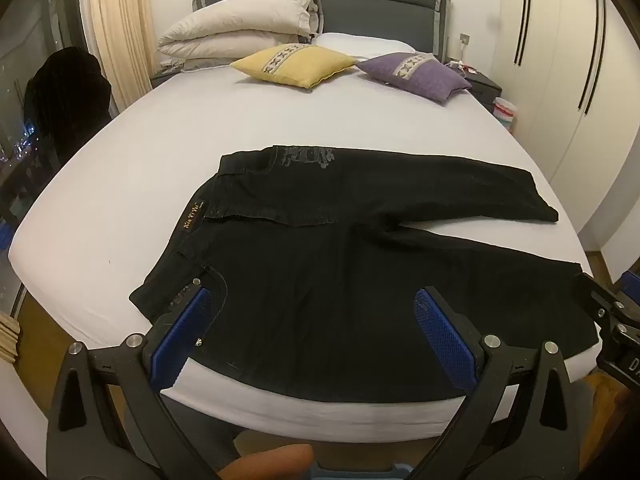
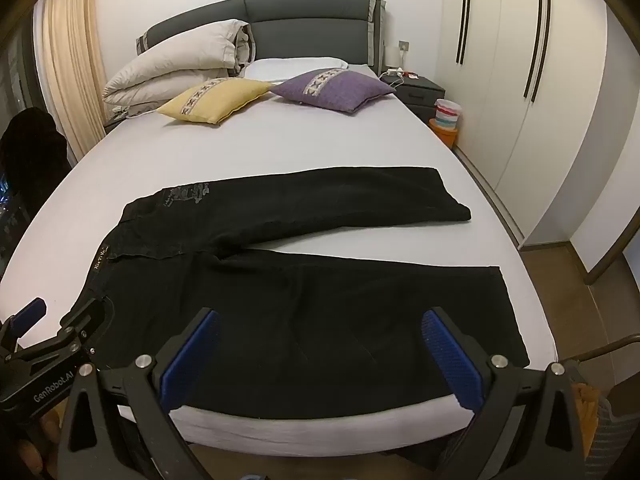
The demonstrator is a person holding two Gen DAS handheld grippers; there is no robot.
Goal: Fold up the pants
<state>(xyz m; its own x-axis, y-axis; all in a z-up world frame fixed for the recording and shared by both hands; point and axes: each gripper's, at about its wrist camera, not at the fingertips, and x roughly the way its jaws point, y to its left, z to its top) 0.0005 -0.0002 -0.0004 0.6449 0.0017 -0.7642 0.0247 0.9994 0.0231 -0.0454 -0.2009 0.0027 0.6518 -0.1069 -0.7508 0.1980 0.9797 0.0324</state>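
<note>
Black pants (image 1: 340,264) lie flat on the white bed (image 1: 160,152), waistband to the left and both legs spread to the right. They show the same way in the right wrist view (image 2: 304,304). My left gripper (image 1: 312,300) is open and empty, hovering over the near waist and hip part at the bed's front edge. My right gripper (image 2: 320,324) is open and empty over the near leg, close to its cuff. The left gripper also shows at the left of the right wrist view (image 2: 60,332); the right gripper shows at the right edge of the left wrist view (image 1: 612,312).
A yellow cushion (image 1: 294,64), a purple cushion (image 1: 416,74) and a folded duvet (image 1: 236,26) lie at the head of the bed. A nightstand (image 2: 416,88) and wardrobe doors (image 2: 520,80) stand on the right. A dark garment on a chair (image 1: 66,96) is on the left.
</note>
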